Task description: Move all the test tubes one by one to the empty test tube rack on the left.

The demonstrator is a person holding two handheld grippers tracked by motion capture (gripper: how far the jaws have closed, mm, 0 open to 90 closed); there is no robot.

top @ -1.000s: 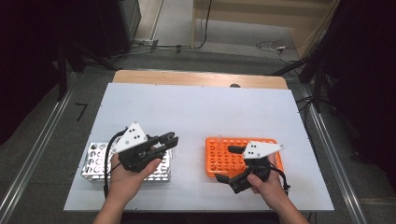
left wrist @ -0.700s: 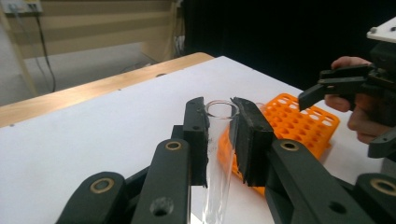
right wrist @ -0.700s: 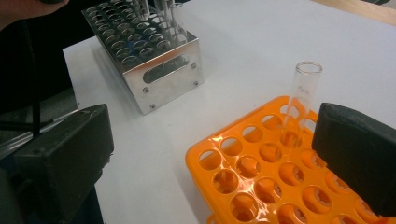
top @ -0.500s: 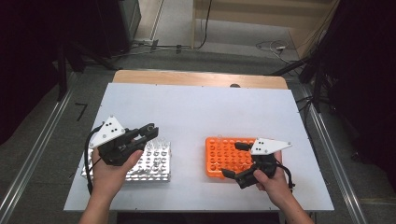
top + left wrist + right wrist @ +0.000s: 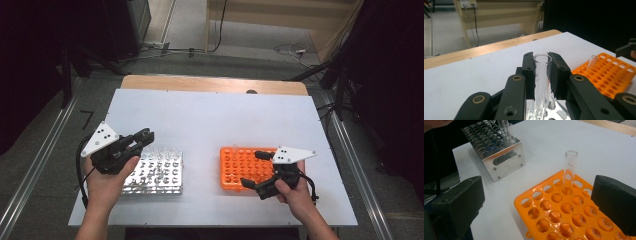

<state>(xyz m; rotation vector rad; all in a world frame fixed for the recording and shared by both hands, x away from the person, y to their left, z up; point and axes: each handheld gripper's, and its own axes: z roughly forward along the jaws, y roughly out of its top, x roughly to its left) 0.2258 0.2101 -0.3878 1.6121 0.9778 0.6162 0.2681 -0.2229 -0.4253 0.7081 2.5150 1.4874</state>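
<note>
Glass was the worry here: the left gripper [image 5: 541,72] had its jaws clamped on a clear tube [image 5: 541,75] just below the rim, right over the steel rack [image 5: 155,172]. From the look of it, the tube was being drawn out of that rack, bound for the orange rack [image 5: 245,167]. A crooked pull could have knocked the neighbouring tubes beneath the fingers, and a slack pinch on smooth glass could have let it slide through the pads. The right gripper [image 5: 536,202] hovered with its jaws spread wide and empty at the orange rack's near edge; one tube [image 5: 569,167] already stood beyond its fingers, easy to clip. As for writing, the steel rack's nameplate [image 5: 504,157] was too blurred to read, and the faint marks on the tubes likewise.
</note>
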